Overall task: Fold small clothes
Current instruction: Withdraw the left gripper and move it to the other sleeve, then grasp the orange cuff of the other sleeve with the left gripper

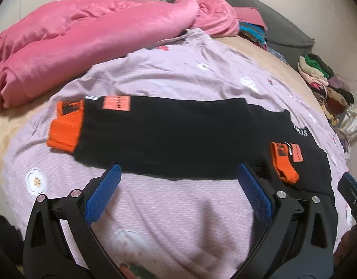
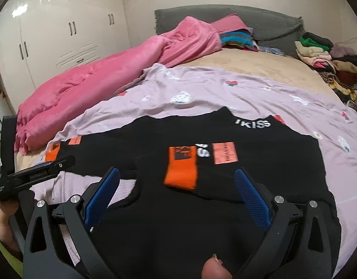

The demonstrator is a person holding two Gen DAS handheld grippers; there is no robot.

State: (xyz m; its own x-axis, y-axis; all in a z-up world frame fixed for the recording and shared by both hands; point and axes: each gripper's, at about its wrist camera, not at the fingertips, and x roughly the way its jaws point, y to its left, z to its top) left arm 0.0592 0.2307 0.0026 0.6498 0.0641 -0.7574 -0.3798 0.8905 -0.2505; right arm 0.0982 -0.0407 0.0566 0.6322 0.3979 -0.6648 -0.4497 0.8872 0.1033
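Both tools stand spread wide with nothing between their blue pads. At the left, the left hand-held gripper (image 1: 179, 179) hangs above the lilac flowered sheet (image 1: 155, 209), its fingertips just at the near edge of the black garment (image 1: 178, 134). That garment, a black top with orange cuffs, lies spread flat on the sheet across the bed (image 2: 248, 65). One sleeve runs out to the left and ends in an orange cuff (image 1: 65, 125) beside a pink-orange label (image 1: 116, 102). The other sleeve is laid over the body of the garment, so its orange cuff (image 2: 181, 167) rests on the black cloth next to a second label (image 2: 224, 153). White lettering (image 2: 252, 123) marks the neck edge at the far side.

Further right, the right hand-held gripper (image 2: 177, 179) hovers over the body of the garment, the folded-in cuff lying between its open fingers. A thumb tip (image 2: 214, 269) shows at the bottom of the right wrist view.

Behind the sheet a pink blanket (image 2: 108, 76) is bunched along the left of the bed, with a white wardrobe (image 2: 62, 30) beyond it. A pile of mixed clothes (image 2: 327, 55) sits at the far right edge.
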